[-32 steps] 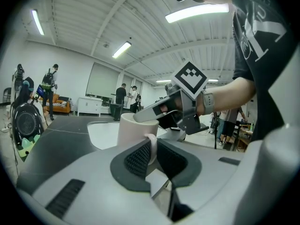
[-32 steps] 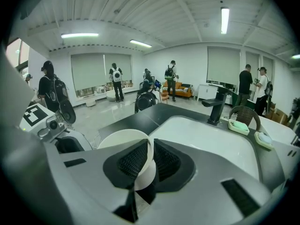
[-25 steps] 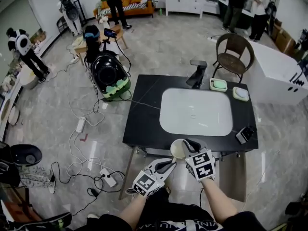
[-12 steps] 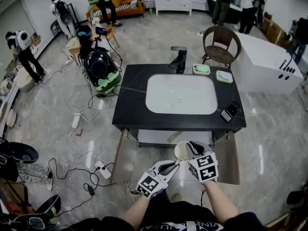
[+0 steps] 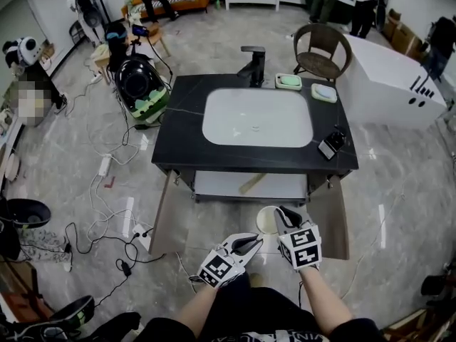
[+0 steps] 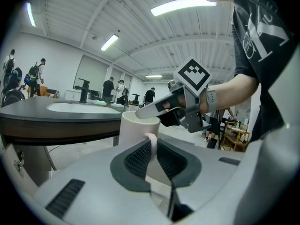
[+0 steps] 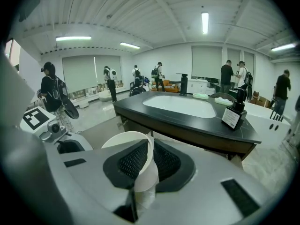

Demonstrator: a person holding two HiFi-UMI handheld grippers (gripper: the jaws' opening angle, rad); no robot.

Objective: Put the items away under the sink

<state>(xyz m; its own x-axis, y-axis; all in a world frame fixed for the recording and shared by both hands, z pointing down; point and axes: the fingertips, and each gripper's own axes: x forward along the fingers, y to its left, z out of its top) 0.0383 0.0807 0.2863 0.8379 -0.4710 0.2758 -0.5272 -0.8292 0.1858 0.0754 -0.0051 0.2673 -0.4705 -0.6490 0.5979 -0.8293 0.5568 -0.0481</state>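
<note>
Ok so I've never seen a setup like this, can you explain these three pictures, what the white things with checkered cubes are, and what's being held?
No robot here: a person carries two hand-worked clamps, called grippers; the cubes are part of them. The overhead picture comes from a camera on the person's head; the other two from cameras riding on each gripper, looking along its jaws. The left gripper and right gripper are both shut on one white cup, the right on its wall, the left on what looks like its handle. Ahead is a black counter with a white basin, a faucet and two soap dishes. The cabinet doors beneath stand open.
</note>
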